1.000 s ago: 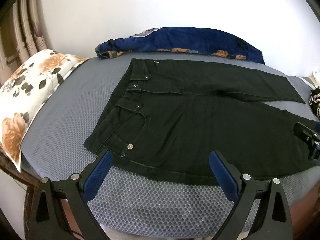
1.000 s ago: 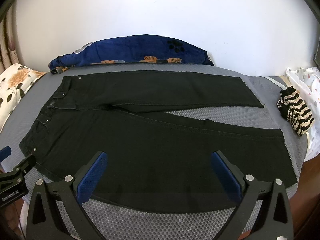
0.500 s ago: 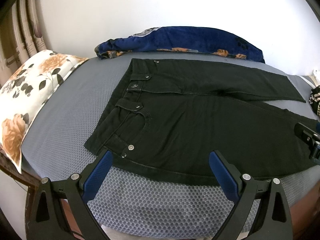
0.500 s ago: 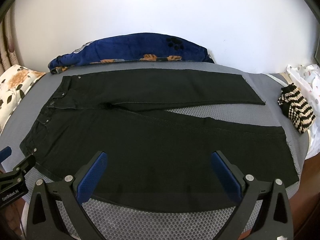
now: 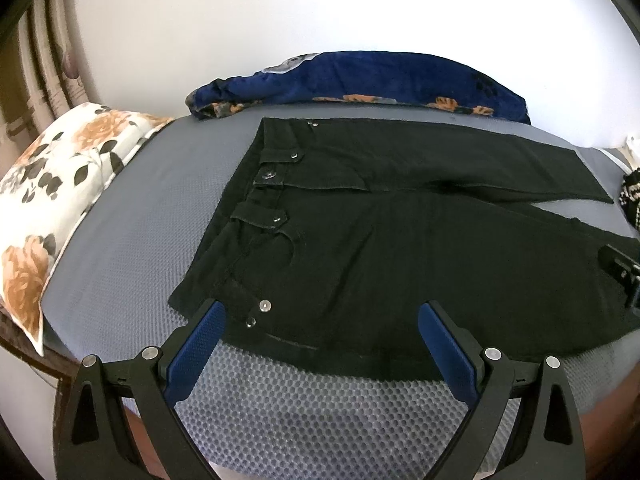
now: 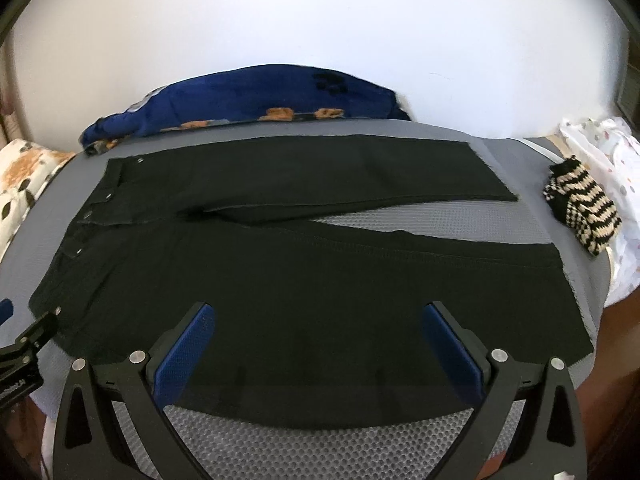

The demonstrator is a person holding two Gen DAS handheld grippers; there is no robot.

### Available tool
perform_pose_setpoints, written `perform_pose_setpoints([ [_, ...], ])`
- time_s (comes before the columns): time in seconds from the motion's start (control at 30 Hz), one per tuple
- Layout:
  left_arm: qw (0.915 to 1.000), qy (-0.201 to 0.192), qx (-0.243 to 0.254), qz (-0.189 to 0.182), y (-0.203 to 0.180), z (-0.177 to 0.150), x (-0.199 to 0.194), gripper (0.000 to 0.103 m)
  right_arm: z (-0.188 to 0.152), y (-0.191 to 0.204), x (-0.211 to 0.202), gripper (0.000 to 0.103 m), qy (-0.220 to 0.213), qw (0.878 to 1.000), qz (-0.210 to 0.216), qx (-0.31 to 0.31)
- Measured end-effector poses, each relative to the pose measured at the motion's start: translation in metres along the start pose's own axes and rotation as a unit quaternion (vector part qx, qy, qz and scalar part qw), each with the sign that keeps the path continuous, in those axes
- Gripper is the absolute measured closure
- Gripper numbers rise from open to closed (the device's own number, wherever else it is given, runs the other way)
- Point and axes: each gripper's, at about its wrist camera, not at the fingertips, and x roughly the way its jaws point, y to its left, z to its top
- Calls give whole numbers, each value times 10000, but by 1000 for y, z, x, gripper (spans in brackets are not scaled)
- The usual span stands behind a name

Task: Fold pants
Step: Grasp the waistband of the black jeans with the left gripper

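Tongs wide apart above pants

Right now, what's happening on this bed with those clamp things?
A person holds a two-finger gripper in each hand to fold the black pants, which lie spread flat, unfolded, on the grey mattress. The left gripper hangs open by the waistband's near edge; the right gripper hangs open over the near leg. Neither grips cloth yet. A blue blanket, a floral pillow and a striped knit piece lie around.
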Motion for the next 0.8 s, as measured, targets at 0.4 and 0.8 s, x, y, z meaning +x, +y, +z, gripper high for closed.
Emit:
perform_pose_setpoints([
  [0.4,9995,-203,-134,-212,47,61,24,8,20,-10,10,1,-92,9999,112,-74],
  [0.8,9809,458,-915,-1652,121,159,118,38,78,7,62,1,185,9975,562,-383],
])
